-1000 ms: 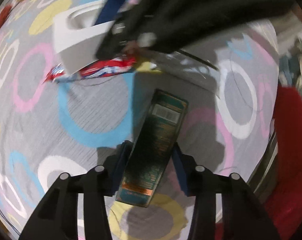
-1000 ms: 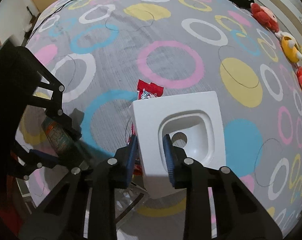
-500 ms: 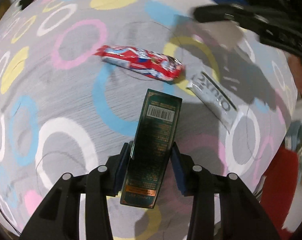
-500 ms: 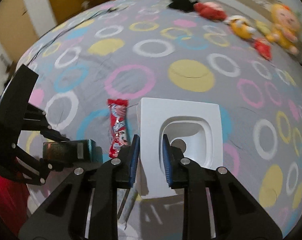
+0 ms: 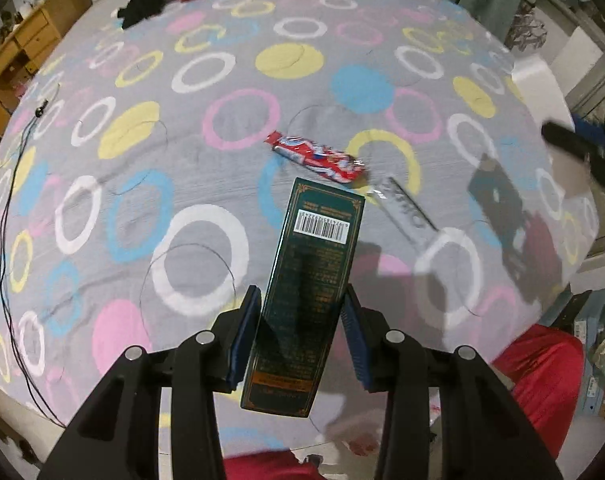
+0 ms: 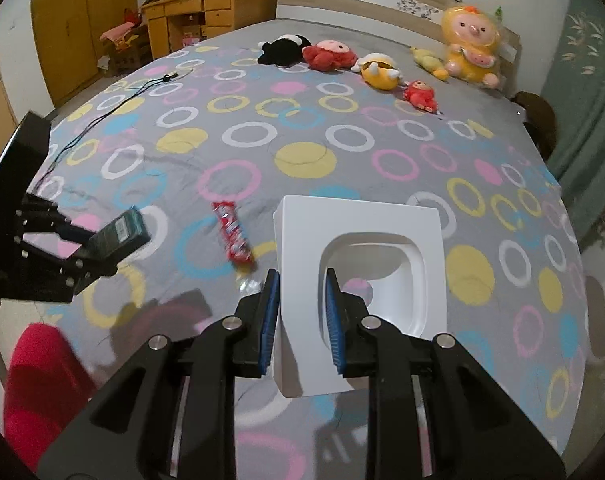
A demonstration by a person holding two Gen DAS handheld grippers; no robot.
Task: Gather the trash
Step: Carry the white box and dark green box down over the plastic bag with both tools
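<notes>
My left gripper (image 5: 300, 320) is shut on a long dark green box (image 5: 310, 280) with a barcode, held above the bed; it also shows at the left of the right wrist view (image 6: 118, 236). My right gripper (image 6: 302, 308) is shut on the near wall of a white square bin (image 6: 362, 276) and holds it above the bed. A red snack wrapper (image 5: 318, 158) lies on the bedspread, also seen in the right wrist view (image 6: 234, 236). A silver wrapper (image 5: 406, 208) lies to its right.
The bed has a grey spread with coloured rings (image 5: 142, 160). Plush toys (image 6: 342, 56) line the headboard end. A black cable (image 5: 10, 200) runs along the left side. A wooden desk (image 6: 198, 12) and green curtain (image 6: 582, 100) stand beyond the bed.
Both grippers have risen and pulled back from the bed with their loads. The white bin has moved right, away from the red wrapper, which uncovered the silver wrapper.
</notes>
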